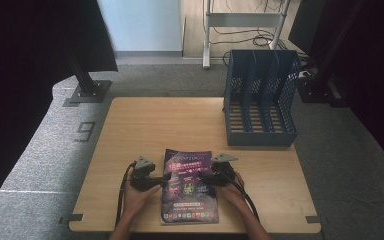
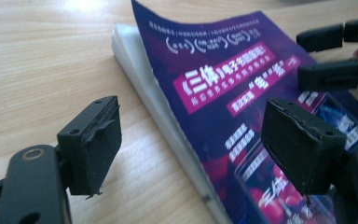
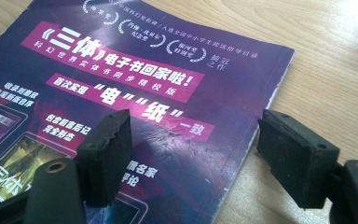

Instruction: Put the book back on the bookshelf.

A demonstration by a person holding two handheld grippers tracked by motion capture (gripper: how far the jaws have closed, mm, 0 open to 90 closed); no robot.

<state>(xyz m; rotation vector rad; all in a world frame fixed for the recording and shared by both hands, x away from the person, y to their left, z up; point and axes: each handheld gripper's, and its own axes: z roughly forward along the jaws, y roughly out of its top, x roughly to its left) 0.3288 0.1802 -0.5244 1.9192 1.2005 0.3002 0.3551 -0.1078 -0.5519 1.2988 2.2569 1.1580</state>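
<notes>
High view: one magazine (image 1: 189, 186) (purple cover), one file rack (image 1: 261, 100), two tools (image 1: 166, 179) (image 1: 204, 178), both released.

Open gripper (image 3: 193, 158) straddling purple magazine (image 3: 135, 93) edge

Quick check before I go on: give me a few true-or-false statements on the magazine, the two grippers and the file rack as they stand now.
1. The magazine lies flat on the table. True.
2. The left gripper is clamped on the magazine. False: its jaws stand open, astride the magazine's left edge.
3. The right gripper holds its jaws open over the magazine's right edge. True.
4. The blue file rack already holds the magazine. False: its slots are empty.
5. The magazine's cover curls up at its far left corner. True, in the left gripper view.
</notes>
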